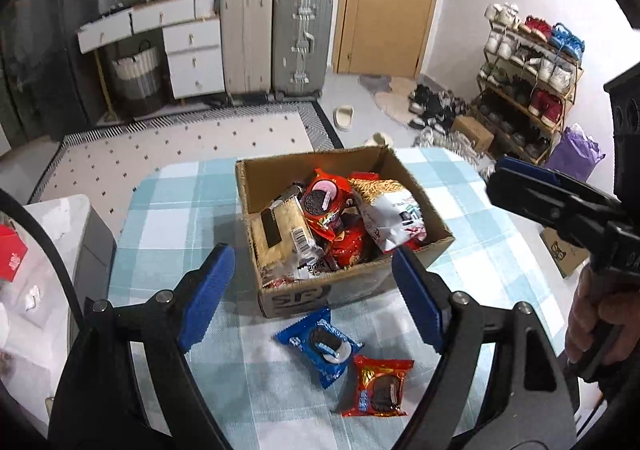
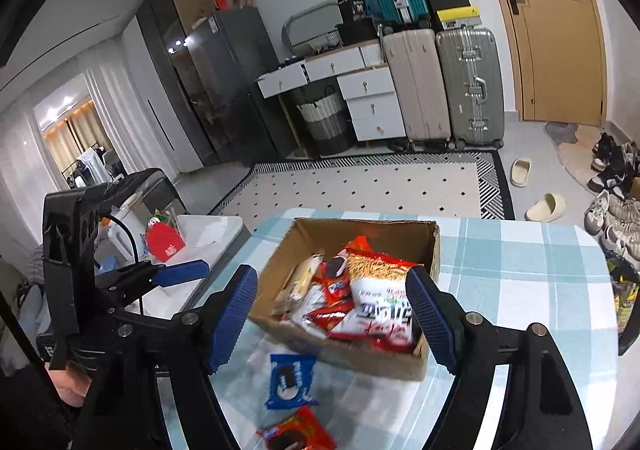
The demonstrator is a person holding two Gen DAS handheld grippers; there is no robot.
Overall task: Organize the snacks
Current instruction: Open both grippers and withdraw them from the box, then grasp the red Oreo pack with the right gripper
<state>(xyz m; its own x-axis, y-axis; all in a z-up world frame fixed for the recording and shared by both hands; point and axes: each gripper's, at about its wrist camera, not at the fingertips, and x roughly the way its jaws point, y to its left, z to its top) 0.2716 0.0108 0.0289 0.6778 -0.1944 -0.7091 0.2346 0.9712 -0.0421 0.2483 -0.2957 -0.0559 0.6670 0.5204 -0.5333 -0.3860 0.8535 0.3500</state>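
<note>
A cardboard box (image 1: 360, 282) full of snack packets stands on the checked tablecloth; it also shows in the right wrist view (image 2: 434, 246). In front of it lie a blue Oreo packet (image 1: 320, 346) (image 2: 290, 380) and a red Oreo packet (image 1: 380, 386) (image 2: 298, 432). My left gripper (image 1: 316, 298) is open and empty, above the box's near edge and the blue packet. My right gripper (image 2: 334, 318) is open and empty, hovering over the box's near side. The right gripper also shows at the right edge of the left wrist view (image 1: 532, 190).
The table (image 1: 168, 218) has a white side table (image 2: 208, 230) with a red item on its left. Beyond lie a patterned rug (image 1: 180, 146), suitcases (image 1: 300, 42), a drawer desk, a door and a shoe rack (image 1: 532, 90).
</note>
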